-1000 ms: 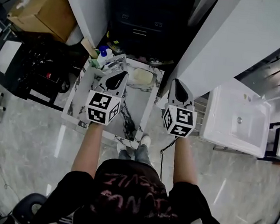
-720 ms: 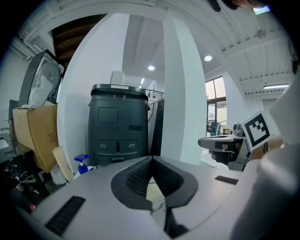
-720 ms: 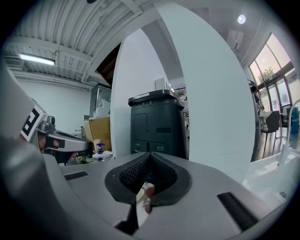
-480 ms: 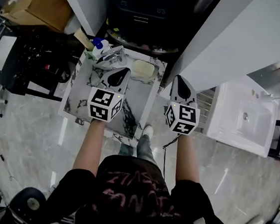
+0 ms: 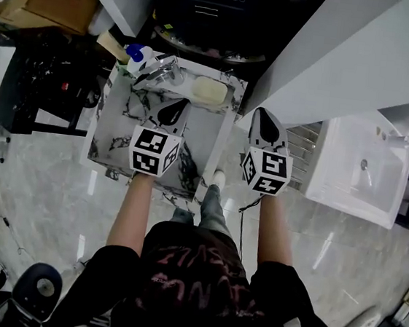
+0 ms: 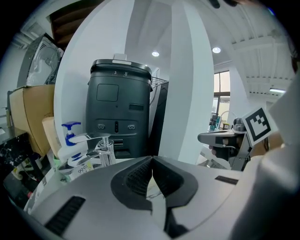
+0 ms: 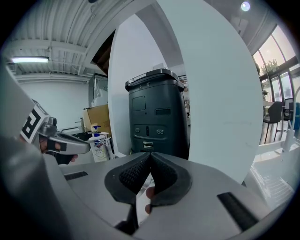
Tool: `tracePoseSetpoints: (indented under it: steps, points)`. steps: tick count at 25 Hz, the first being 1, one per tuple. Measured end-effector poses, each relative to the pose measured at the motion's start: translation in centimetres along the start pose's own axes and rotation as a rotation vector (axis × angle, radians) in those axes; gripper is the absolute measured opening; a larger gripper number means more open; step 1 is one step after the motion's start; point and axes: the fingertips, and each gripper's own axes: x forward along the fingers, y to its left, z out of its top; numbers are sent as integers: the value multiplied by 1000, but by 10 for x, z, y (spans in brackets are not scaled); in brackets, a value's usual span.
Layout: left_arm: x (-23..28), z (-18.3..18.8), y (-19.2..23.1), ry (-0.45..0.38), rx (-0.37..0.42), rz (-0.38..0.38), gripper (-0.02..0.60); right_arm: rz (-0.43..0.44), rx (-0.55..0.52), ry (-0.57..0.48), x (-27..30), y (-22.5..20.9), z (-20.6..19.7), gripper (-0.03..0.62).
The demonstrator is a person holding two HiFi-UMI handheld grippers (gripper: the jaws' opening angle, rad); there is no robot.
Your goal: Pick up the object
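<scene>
Left gripper (image 5: 172, 109): jaws pressed together, nothing between them, held over the marble counter (image 5: 112, 137).
Right gripper (image 5: 265, 123): jaws likewise closed and empty, held off the counter's right edge.
Pale yellow bar (image 5: 209, 91), likely the thing to pick up: flat on the counter's far edge, right of the tap (image 5: 159, 69) and pump bottle (image 5: 137, 55). Long axis crosswise. Just ahead of the left gripper and slightly right; nearer to it than to the right gripper.

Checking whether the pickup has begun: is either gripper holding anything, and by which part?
Nothing is held: the left gripper and the right gripper each have their jaws closed together, with nothing between them.
</scene>
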Motion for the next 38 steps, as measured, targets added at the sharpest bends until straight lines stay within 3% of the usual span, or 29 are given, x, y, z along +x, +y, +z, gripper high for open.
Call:
tracePoseSetpoints:
  steps: [3, 10, 13, 21, 25, 29, 38]
  points:
    - [11, -9, -4, 46, 67, -31, 17, -4, -1, 4, 3, -3, -1, 15]
    - [47, -36, -20, 209, 309, -154, 20, -13, 1, 12, 9, -12, -3, 15]
    - [64, -49, -22, 282, 423, -204, 115, -18, 2, 16, 12, -14, -6, 15]
    - [101, -86, -17, 449, 686, -281, 172, -40, 12, 41, 16, -24, -18, 15]
    - [114, -99, -16, 500, 725, -313, 176, -54, 23, 52, 19, -31, -24, 15]
    - [120, -110, -18, 539, 743, -345, 142, -63, 25, 60, 19, -35, -27, 15]
    - [125, -115, -17, 544, 741, -342, 55, -80, 24, 75, 17, -41, -34, 15]
